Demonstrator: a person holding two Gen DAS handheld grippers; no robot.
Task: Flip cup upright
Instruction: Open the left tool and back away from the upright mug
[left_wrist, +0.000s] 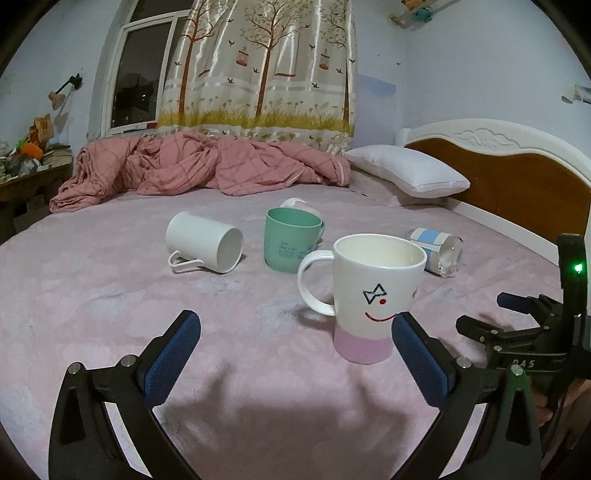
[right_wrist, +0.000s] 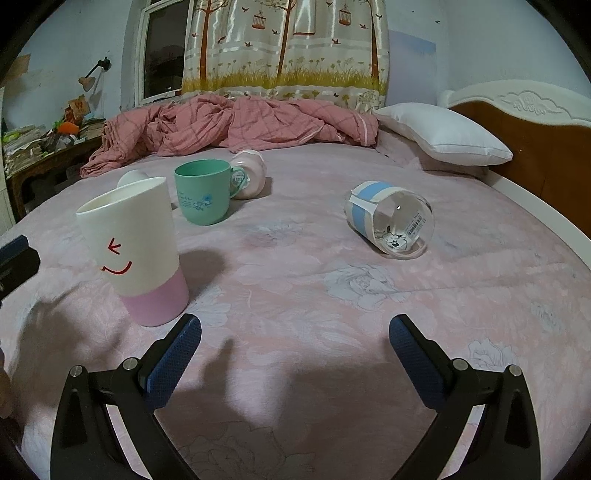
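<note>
While lying on its side on the pink bed sheet:
Cup to flip: clear glass cup with blue band, hard, slippery, easily broken.
Hold: taken across the banded middle.
Right tool: open, empty, near.
Left tool: open, empty.

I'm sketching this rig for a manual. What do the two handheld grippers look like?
Both the left gripper and right gripper have black angular frames with silver bolts, and fingers faced with textured blue pads. The left-wrist view shows a green light and white lettering on the right one.
</note>
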